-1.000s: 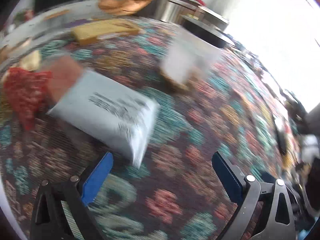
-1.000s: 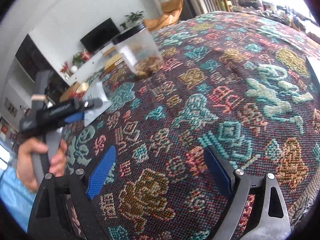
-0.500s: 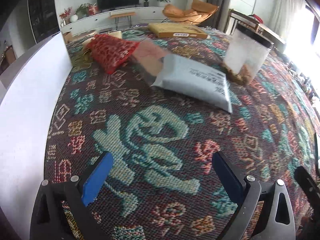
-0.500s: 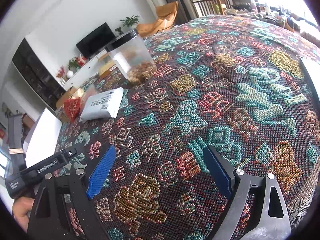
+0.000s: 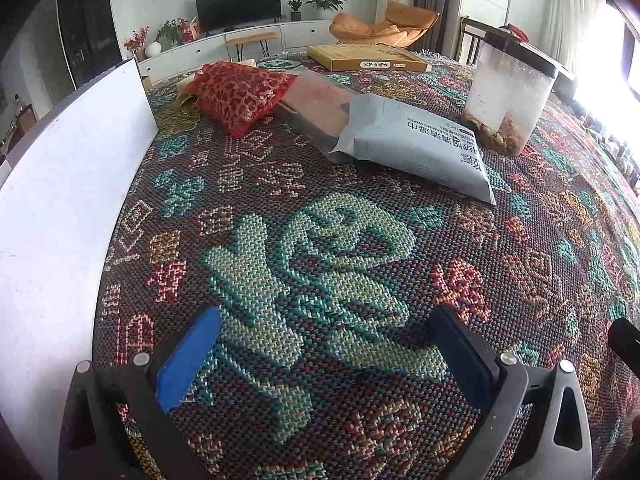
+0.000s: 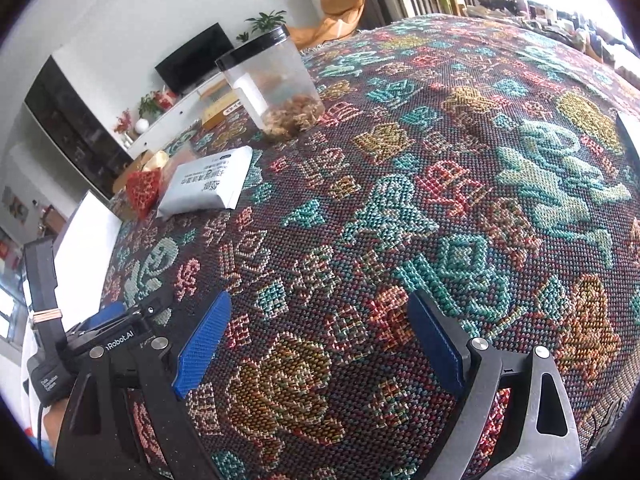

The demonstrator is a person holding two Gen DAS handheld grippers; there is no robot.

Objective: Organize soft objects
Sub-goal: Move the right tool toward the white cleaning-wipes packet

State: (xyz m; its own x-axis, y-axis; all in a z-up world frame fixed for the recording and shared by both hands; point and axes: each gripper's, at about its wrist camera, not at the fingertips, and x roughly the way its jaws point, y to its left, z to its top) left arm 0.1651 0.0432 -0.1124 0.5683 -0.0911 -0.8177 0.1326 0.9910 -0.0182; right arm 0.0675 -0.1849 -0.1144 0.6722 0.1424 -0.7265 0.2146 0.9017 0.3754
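Observation:
A grey soft pack of wipes (image 5: 416, 148) lies flat on the patterned cloth, partly on a pinkish clear packet (image 5: 316, 100). Left of them sits a red patterned pouch (image 5: 240, 94). My left gripper (image 5: 324, 320) hovers over bare cloth well short of the pack, its jaws opening wide with nothing between them. My right gripper (image 6: 320, 300) stands open and empty above the cloth. From there, the grey pack (image 6: 208, 184) and red pouch (image 6: 143, 190) are far off at upper left. The left gripper's body (image 6: 120, 328) shows at the lower left of the right wrist view.
A clear jar with a black lid (image 5: 508, 96) stands right of the pack, brown bits at its bottom. A flat yellow box (image 5: 366, 58) lies at the far edge. A white board (image 5: 60, 200) runs along the left side. Patterned cloth (image 6: 440, 200) spreads wide to the right.
My left gripper has drawn back from the grey pack and swung toward the near left edge; the pack now lies farther ahead. The right gripper has hardly moved.

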